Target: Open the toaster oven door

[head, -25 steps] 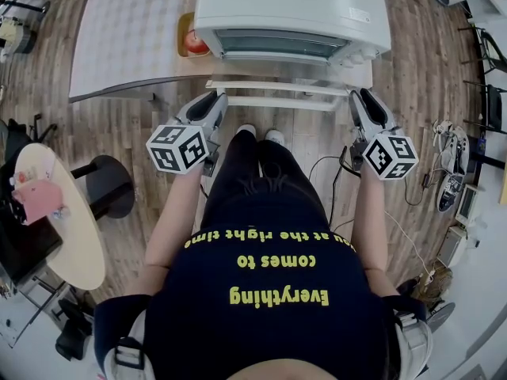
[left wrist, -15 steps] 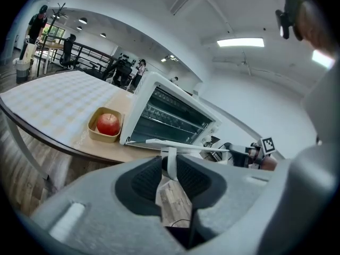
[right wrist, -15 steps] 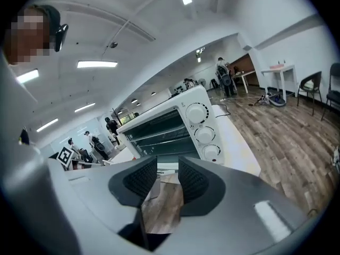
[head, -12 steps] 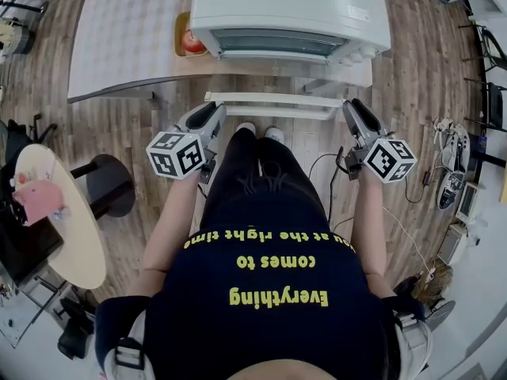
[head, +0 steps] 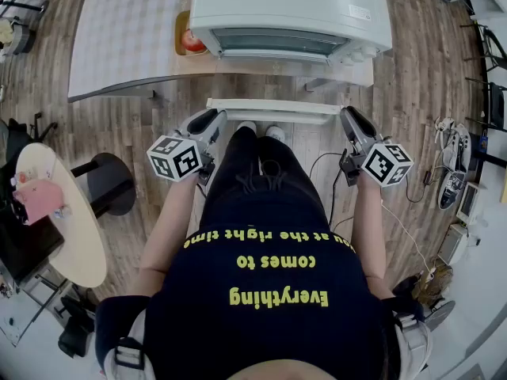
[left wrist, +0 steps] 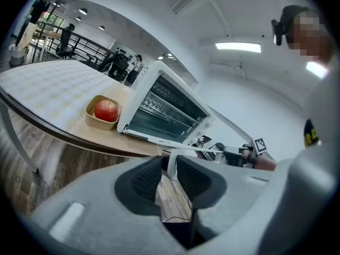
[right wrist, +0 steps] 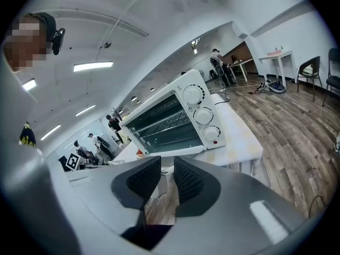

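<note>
The white toaster oven (head: 293,6) stands on the table (head: 127,38), its cavity and racks showing (left wrist: 170,108) (right wrist: 170,121). Its glass door is swung down and out toward me, with the white handle bar (head: 273,105) at the near edge. My left gripper (head: 212,117) is shut on the bar's left end (left wrist: 171,162). My right gripper (head: 348,115) has just been closing its jaws and now holds the bar's right end (right wrist: 166,175) between its pads. Both grippers point slightly downward.
A red apple in a tan bowl (head: 191,41) (left wrist: 106,110) sits left of the oven. A round side table (head: 59,236) and black stool (head: 111,184) stand at my left. Cables and gear (head: 451,161) lie on the floor at right.
Both grippers and the handle bar have come lower and nearer to me, swinging the door further open. The right gripper has rolled a little.
</note>
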The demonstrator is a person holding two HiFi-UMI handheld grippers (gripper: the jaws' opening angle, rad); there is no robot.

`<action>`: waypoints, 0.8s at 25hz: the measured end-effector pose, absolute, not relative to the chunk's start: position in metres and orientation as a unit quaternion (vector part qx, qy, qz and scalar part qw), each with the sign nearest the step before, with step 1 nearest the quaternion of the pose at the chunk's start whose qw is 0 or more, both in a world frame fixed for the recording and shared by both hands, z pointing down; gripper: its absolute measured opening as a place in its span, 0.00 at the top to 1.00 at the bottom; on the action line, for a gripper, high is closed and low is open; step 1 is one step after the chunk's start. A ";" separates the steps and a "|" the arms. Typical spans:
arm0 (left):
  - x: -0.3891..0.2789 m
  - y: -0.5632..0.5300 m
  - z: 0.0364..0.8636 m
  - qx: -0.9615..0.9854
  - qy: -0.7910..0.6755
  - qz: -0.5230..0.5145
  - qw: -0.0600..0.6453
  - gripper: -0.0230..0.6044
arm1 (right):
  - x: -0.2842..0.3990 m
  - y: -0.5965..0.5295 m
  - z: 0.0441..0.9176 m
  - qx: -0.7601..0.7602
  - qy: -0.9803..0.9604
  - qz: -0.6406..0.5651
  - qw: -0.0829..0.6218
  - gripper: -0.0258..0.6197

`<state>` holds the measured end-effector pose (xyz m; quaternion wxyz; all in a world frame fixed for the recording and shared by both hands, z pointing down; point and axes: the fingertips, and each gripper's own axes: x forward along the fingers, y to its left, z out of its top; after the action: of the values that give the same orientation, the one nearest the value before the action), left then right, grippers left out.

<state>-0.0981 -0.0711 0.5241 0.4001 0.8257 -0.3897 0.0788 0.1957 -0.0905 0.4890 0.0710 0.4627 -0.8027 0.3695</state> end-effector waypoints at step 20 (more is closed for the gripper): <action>-0.099 -0.047 0.567 0.831 -0.340 0.024 0.441 0.80 | 0.192 -0.064 0.532 0.446 -0.797 0.386 0.128 0.83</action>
<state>-0.0991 -0.0472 0.5665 0.4405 0.8305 -0.3399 0.0245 0.1924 -0.0640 0.5318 0.1285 0.4461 -0.7974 0.3856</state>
